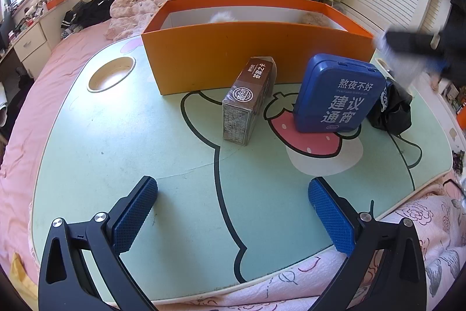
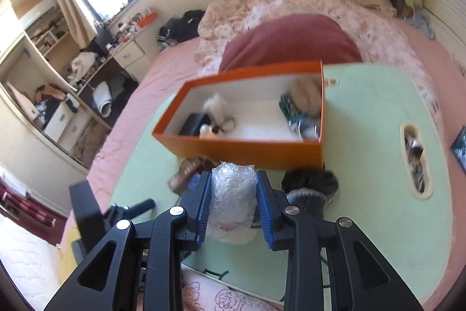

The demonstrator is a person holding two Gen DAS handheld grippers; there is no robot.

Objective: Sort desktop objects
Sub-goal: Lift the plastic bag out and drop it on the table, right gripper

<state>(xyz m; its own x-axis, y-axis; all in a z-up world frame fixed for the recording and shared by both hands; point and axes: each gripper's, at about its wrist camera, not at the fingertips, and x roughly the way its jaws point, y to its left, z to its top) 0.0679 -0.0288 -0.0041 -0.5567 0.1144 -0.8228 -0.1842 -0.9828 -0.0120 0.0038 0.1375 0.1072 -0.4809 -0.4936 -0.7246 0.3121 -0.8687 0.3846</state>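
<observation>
So the right gripper [image 2: 234,196] is pinching a clear crinkly plastic-wrapped bundle [image 2: 232,201] between its blue pads, held up over the green lap table [image 2: 372,165]. Straight ahead of it sits the orange box [image 2: 247,147] with fluffy bits already inside. The left gripper [image 1: 233,212] hangs with its jaws spread wide, nothing in them; ahead of it stand a brown card box [image 1: 247,101] and a blue tin [image 1: 337,95], with a black pouch [image 1: 391,112] just right of the tin.

Green lap table [image 1: 116,142] on bed, orange box [image 1: 233,54], brown carton [image 1: 247,101], blue tin [image 1: 337,95]
</observation>
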